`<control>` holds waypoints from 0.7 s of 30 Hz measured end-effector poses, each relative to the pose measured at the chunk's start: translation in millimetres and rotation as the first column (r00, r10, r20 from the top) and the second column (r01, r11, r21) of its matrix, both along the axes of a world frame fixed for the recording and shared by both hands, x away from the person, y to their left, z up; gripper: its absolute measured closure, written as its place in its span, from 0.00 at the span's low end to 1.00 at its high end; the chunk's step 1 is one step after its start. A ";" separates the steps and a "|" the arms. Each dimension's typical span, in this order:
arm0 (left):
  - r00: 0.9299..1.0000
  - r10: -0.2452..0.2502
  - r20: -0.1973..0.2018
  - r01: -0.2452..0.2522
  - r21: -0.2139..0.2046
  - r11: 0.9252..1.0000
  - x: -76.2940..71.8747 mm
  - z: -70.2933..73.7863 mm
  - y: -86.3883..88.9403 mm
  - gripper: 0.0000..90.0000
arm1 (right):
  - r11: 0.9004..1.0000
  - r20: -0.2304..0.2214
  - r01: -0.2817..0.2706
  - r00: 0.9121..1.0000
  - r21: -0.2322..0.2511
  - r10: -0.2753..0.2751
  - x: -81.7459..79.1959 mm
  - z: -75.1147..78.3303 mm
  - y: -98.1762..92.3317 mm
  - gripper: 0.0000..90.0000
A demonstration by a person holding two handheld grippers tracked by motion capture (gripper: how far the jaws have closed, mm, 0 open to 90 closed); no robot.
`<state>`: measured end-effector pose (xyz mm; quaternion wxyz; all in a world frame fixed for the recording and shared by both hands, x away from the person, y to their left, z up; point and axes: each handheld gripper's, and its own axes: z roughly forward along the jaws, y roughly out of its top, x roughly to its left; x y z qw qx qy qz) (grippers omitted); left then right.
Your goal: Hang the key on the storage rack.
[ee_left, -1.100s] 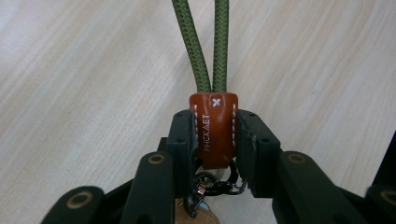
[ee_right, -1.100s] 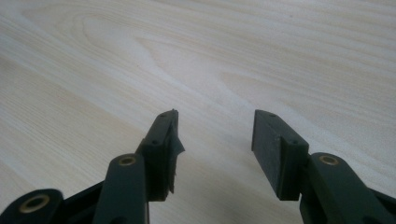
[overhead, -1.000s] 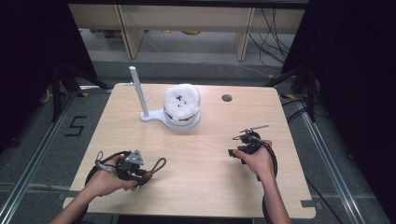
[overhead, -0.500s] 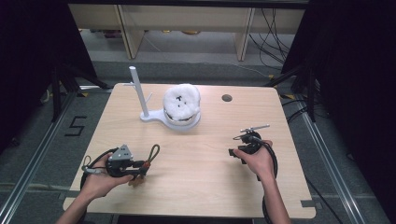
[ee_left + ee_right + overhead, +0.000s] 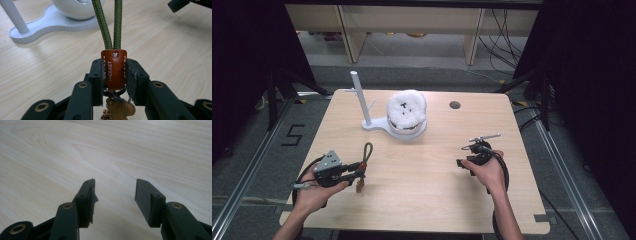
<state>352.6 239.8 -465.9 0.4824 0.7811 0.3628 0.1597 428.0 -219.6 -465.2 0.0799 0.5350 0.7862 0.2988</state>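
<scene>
Keychain [image 5: 113,70] clamped at stiff brown leather tab by left gripper [image 5: 113,75], held at 7 o'clock of table [image 5: 432,200]; green cord loop [image 5: 368,151] soft, light, floppy. Right gripper [image 5: 115,195] jaws apart, nothing held.

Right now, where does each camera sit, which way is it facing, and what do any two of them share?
High view: above the person's side, looking forward and down on the pale wooden table; forearms and both hands show.
Left gripper view: on the left gripper, along jaws clamping the brown leather tab of a green cord keyring.
Right gripper view: on the right gripper, open jaws, bare wood.
Shared by high and left views: the white stand base.
</scene>
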 end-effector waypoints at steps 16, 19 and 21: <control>0.994 0.087 0.059 -0.083 -0.076 0.994 1.2 8.2 12.0 0.76 | 1.000 0.013 -0.004 1.000 0.004 0.004 0.1 0.4 -0.3 0.56; 0.993 0.100 0.063 -0.095 -0.075 0.993 1.6 9.5 14.0 0.76 | 1.000 0.012 -0.009 1.000 0.008 0.009 0.2 0.4 0.0 0.55; 0.992 0.106 0.067 -0.101 -0.085 0.991 2.4 9.6 15.1 0.76 | 1.000 0.012 0.005 1.000 0.004 -0.006 0.2 0.3 0.8 0.55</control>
